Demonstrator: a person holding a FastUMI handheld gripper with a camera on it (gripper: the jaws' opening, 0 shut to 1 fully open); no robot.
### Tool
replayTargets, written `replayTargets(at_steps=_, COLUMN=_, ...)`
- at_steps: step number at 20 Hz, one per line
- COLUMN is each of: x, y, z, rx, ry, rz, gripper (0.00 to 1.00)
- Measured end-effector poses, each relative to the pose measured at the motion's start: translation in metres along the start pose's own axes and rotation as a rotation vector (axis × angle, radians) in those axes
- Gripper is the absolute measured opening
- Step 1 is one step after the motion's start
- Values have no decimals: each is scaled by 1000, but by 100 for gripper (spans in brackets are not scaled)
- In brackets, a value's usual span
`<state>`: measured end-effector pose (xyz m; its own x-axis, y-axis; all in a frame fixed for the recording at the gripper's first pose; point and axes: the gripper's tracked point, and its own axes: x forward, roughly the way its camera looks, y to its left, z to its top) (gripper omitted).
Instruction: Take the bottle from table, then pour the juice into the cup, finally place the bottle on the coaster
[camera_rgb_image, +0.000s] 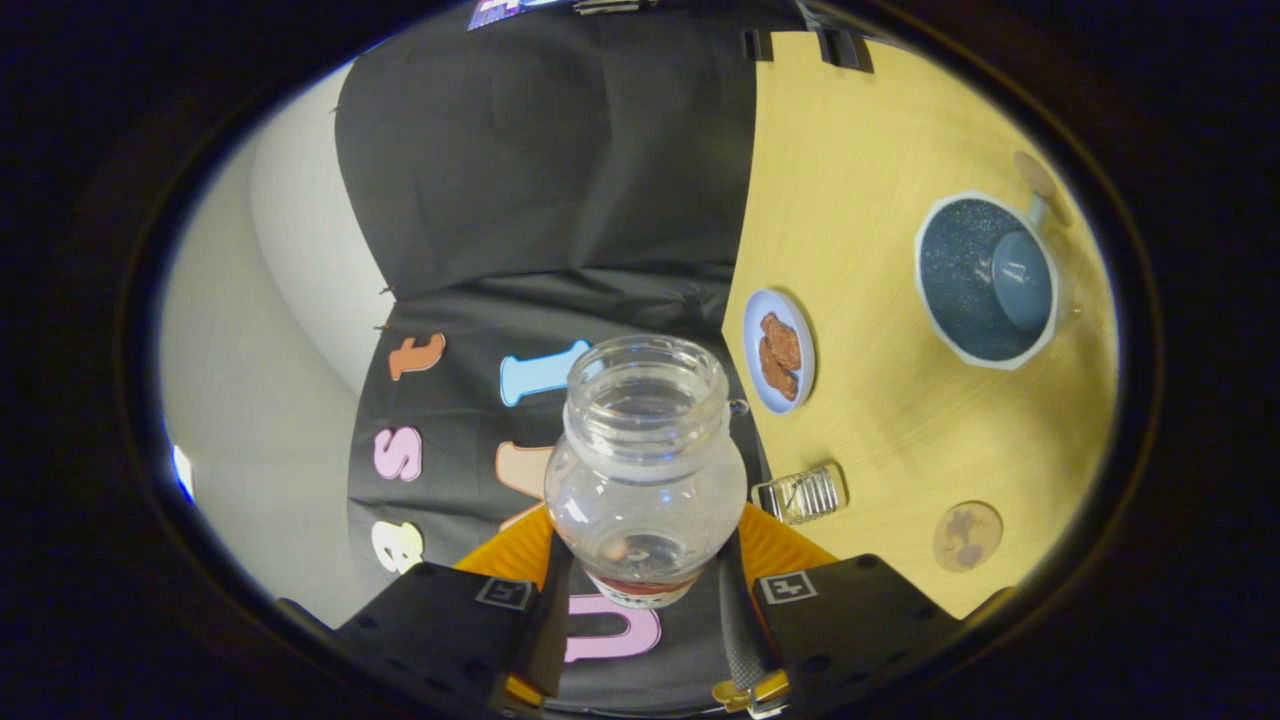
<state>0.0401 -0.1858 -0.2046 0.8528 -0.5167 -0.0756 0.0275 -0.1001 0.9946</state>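
Hand-held gripper (645, 590) clamped on one clear bottle (645, 470), one glass cup (800, 492), two coasters (967, 536), one table (870, 200)

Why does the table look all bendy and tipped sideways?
In the gripper view, the fisheye lens curves the table edge, and the claw is rolled sideways, clamping the clear bottle; pale glints mark the glass, and everything stays fairly sharp.

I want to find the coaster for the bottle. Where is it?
In the gripper view, the coaster lies on the table, off to the right of the fingers holding the bottle, just beyond the small glass lying on its side.
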Motion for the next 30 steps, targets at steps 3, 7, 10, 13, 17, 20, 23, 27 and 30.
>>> replayTargets(at_steps=3, x=2, y=1, z=2, rx=28, ry=-12, rz=6, gripper=67)
replayTargets(at_steps=7, x=0, y=0, z=1, rx=32, ry=-11, rz=0, gripper=67)
replayTargets(at_steps=10, x=1, y=1, z=2, rx=43, ry=-16, rz=3, gripper=67)
replayTargets(at_steps=13, x=0, y=3, z=0, rx=51, ry=-19, rz=4, gripper=67)
replayTargets(at_steps=17, x=0, y=5, z=3, rx=62, ry=-22, rz=4, gripper=67)
replayTargets(at_steps=20, x=-1, y=5, z=2, rx=71, ry=-22, rz=4, gripper=67)
replayTargets(at_steps=23, x=-1, y=9, z=0, rx=85, ry=-25, rz=6, gripper=67)
replayTargets(at_steps=27, x=-2, y=9, z=1, rx=99, ry=-32, rz=11, gripper=67)
replayTargets(at_steps=30, x=-1, y=10, z=1, rx=108, ry=-38, rz=11, gripper=67)
